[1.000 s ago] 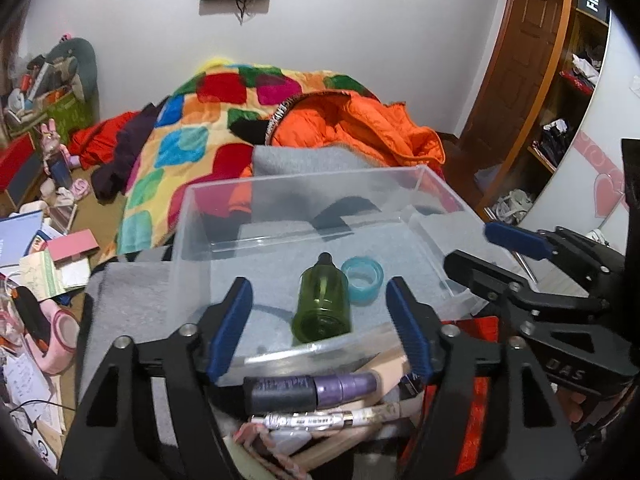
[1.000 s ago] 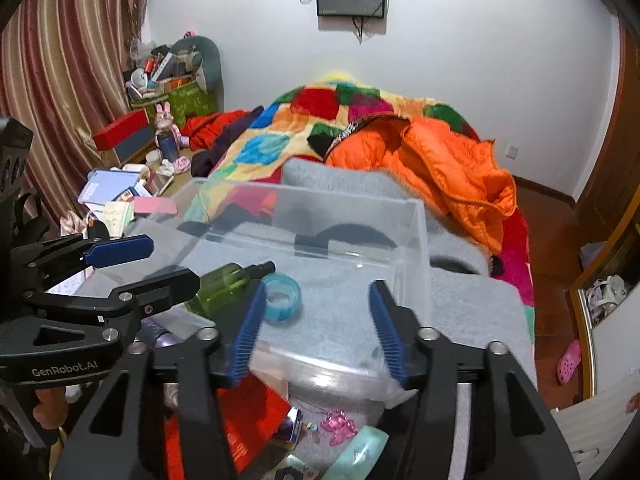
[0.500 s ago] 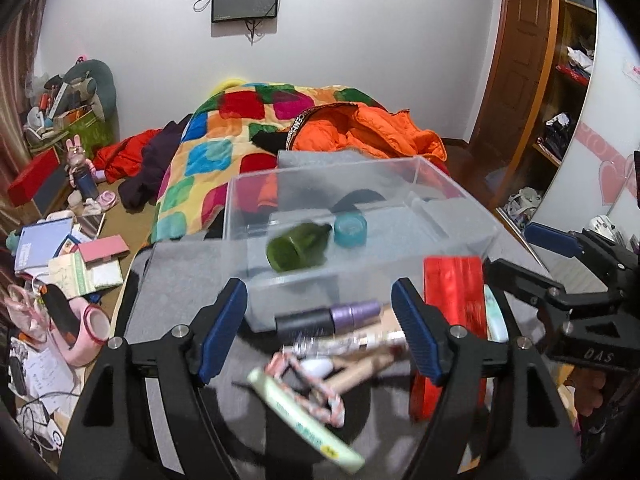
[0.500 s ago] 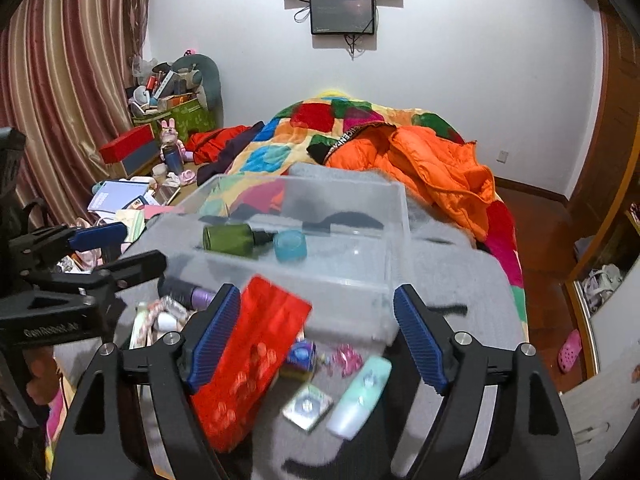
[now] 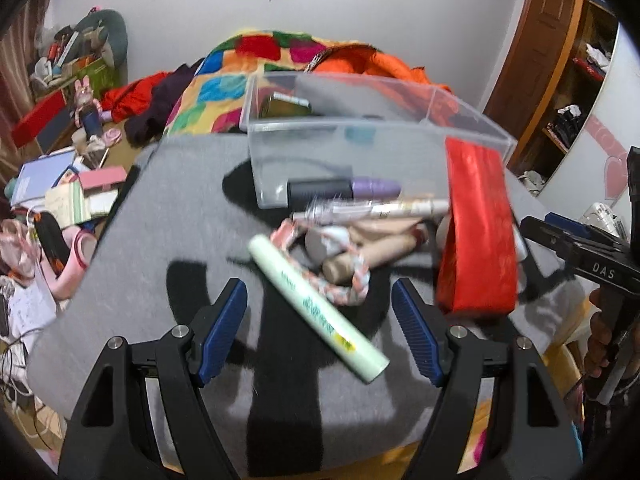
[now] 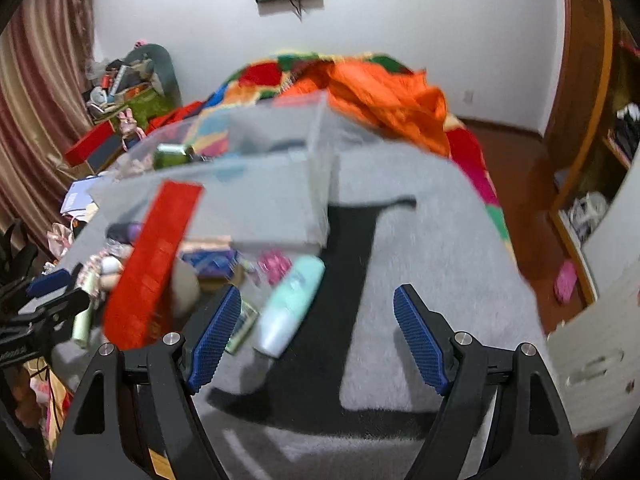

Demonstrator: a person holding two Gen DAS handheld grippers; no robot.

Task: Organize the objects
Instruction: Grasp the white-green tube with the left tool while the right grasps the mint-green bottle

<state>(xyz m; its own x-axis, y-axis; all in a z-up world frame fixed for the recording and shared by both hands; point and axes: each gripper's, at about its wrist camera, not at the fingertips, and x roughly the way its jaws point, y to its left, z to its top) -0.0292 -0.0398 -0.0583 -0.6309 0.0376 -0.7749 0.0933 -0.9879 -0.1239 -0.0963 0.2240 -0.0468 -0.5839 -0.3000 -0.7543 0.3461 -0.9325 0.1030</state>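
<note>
Grey cloth [image 5: 172, 216] covering the work surface, clear plastic bin [image 5: 360, 136] at its far side holding a green bottle [image 5: 284, 106], loose clutter just in front, pale green tube [image 5: 316, 306] lying between the parted, empty left gripper [image 5: 320, 332] pads, right gripper [image 6: 318, 332] jaws having just widened, nothing between them, mint bottle [image 6: 290, 304] beside its left pad.

We see a red packet [image 5: 476, 232], a pale green tube [image 5: 316, 308], a mint bottle [image 6: 290, 304], a grey surface [image 5: 180, 216] and a multicoloured checked quilt [image 5: 224, 80]
</note>
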